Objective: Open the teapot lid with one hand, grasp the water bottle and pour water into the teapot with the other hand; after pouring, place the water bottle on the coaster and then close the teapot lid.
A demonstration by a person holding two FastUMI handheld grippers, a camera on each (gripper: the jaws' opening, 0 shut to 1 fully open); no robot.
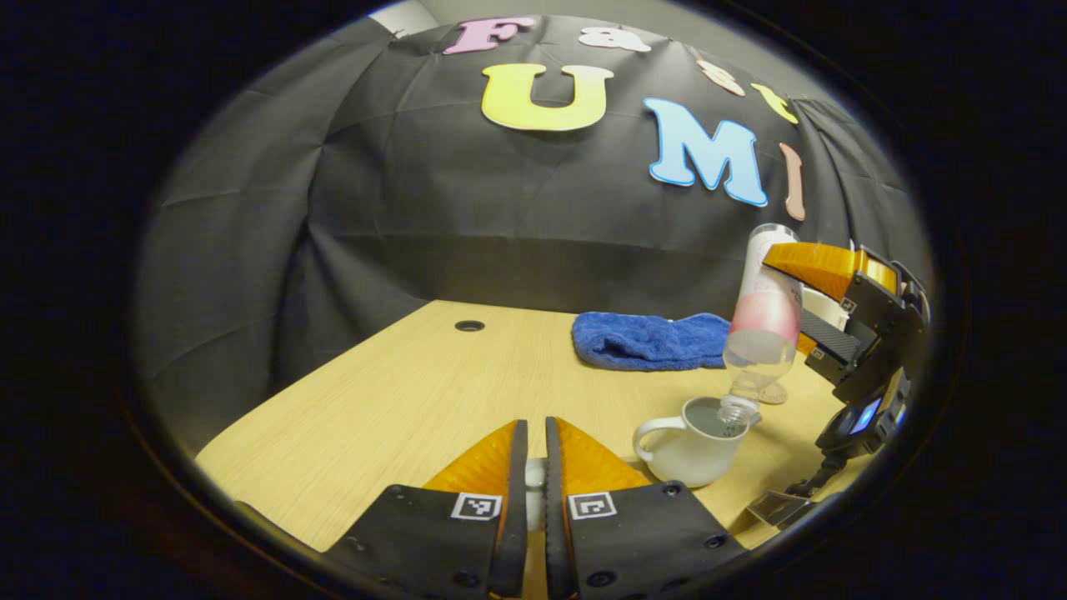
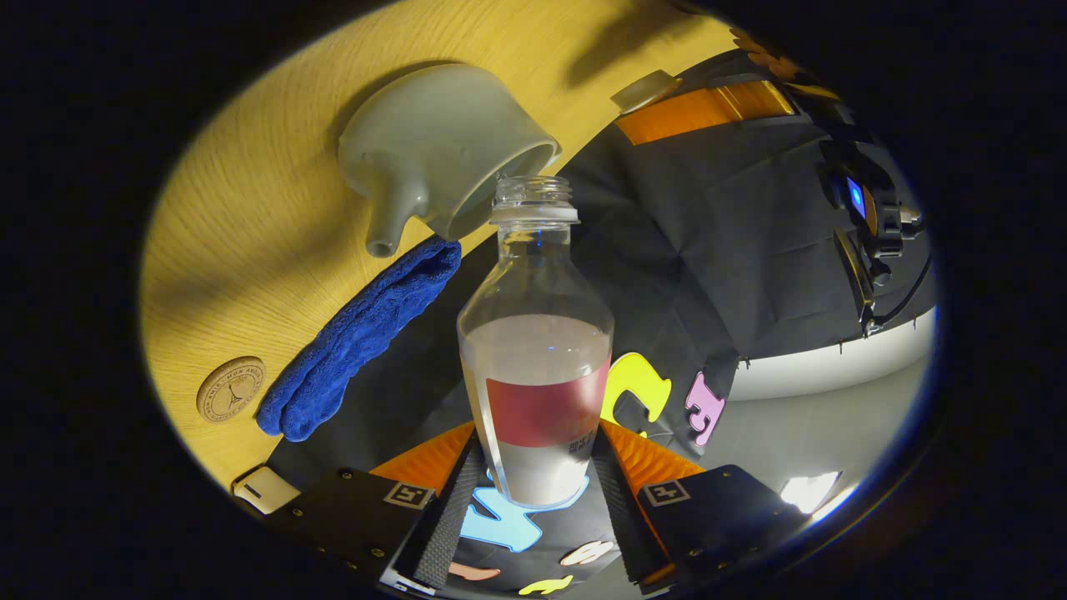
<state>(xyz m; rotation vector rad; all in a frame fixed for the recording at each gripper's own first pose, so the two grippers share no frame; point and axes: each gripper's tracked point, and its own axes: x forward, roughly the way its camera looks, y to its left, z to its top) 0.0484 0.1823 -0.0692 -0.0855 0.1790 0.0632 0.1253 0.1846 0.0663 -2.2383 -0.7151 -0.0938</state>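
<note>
Between the nearly closed fingers of the left claw [image 1: 536, 462] a small white thing [image 1: 534, 477] is mostly hidden; whether it is the teapot lid I cannot tell. Behind the water bottle [image 1: 763, 321] the blue towel [image 1: 646, 339] is partly covered. The bottle hides much of the right claw [image 1: 813, 304].

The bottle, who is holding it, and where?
The right gripper holds the water bottle by its lower body, near the base, tipped over the teapot.

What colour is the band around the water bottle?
Red, on the clear water bottle; the right gripper view shows it best.
</note>
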